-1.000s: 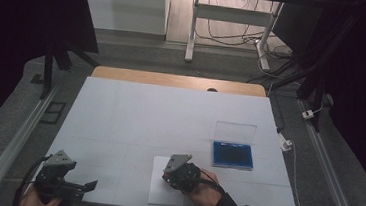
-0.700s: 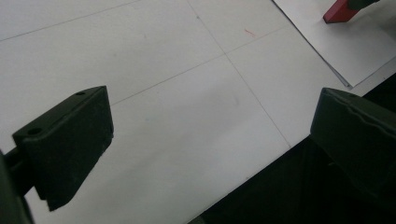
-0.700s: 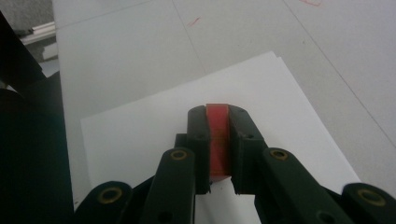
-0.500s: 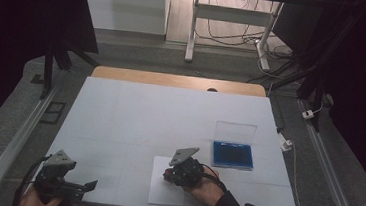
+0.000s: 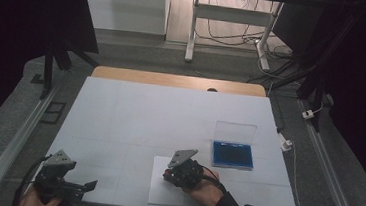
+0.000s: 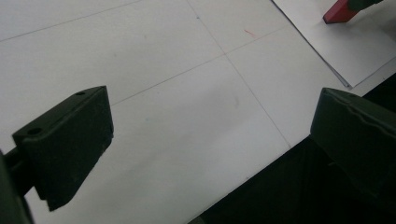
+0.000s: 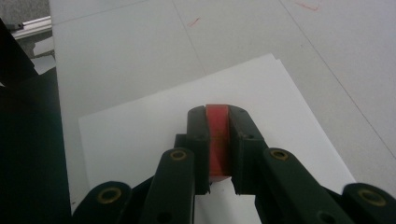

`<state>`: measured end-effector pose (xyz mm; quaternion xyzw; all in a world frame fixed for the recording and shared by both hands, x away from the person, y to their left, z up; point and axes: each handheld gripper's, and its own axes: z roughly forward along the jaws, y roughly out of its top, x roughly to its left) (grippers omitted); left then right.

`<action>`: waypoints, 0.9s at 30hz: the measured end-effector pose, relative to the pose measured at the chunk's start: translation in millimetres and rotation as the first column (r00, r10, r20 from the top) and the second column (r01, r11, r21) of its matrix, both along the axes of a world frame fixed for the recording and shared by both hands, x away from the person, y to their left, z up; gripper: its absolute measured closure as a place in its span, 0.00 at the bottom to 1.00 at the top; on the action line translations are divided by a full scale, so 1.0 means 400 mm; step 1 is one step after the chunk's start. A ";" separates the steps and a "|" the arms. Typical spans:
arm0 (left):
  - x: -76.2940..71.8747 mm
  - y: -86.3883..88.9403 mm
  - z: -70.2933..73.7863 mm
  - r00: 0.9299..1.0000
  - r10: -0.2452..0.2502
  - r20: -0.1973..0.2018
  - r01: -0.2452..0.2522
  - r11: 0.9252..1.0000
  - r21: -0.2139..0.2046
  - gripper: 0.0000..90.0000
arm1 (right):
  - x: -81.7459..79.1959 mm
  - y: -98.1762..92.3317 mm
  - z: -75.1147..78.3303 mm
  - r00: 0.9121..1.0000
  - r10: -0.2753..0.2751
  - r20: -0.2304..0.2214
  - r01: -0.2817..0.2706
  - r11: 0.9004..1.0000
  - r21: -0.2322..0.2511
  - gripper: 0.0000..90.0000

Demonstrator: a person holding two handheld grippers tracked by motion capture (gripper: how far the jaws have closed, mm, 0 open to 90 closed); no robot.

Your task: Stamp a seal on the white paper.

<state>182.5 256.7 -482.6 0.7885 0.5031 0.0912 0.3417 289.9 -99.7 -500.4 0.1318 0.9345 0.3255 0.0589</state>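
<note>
My right gripper [image 7: 218, 116] is shut on a small red block [image 7: 218, 135], its two black jaws pressed against the block's sides. It hovers low over a white sheet of paper [image 7: 140, 130]. In the high view the right gripper [image 5: 167, 174] points left over that sheet [image 5: 163, 194] near the table's front edge. My left gripper [image 6: 210, 135] stands open with nothing between its jaws, above the bare white tabletop [image 6: 163, 70]. In the high view the left gripper [image 5: 91, 185] is at the front left corner. The red block [image 6: 340, 11] also appears far off in the left gripper view.
A blue pad in a case with its clear lid raised [image 5: 232, 154] sits to the right of the paper. The white table [image 5: 170, 112] has a wooden strip along its far edge. Metal rails run along both sides of the table.
The right hand has turned slightly in place over the paper, so its grey top plate sits at a different angle. The left gripper has stayed still.
</note>
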 end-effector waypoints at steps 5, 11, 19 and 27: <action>0.000 -0.001 0.000 1.000 0.001 0.000 -0.001 1.000 0.002 0.00 | 0.002 -0.002 0.002 1.000 -0.008 -0.006 0.008 1.000 -0.001 0.89; 0.000 -0.001 0.000 1.000 0.001 -0.001 -0.001 1.000 0.002 0.00 | 0.003 -0.006 0.015 1.000 -0.016 0.002 0.016 0.999 0.030 0.89; 0.000 0.000 0.000 1.000 0.000 0.000 0.000 1.000 0.000 0.00 | 0.005 -0.013 0.028 1.000 -0.019 0.000 0.019 0.999 0.045 0.89; 0.000 0.000 0.000 1.000 0.000 0.000 0.000 1.000 -0.002 0.00 | 0.007 -0.022 0.040 0.999 -0.031 -0.015 0.032 0.997 0.064 0.89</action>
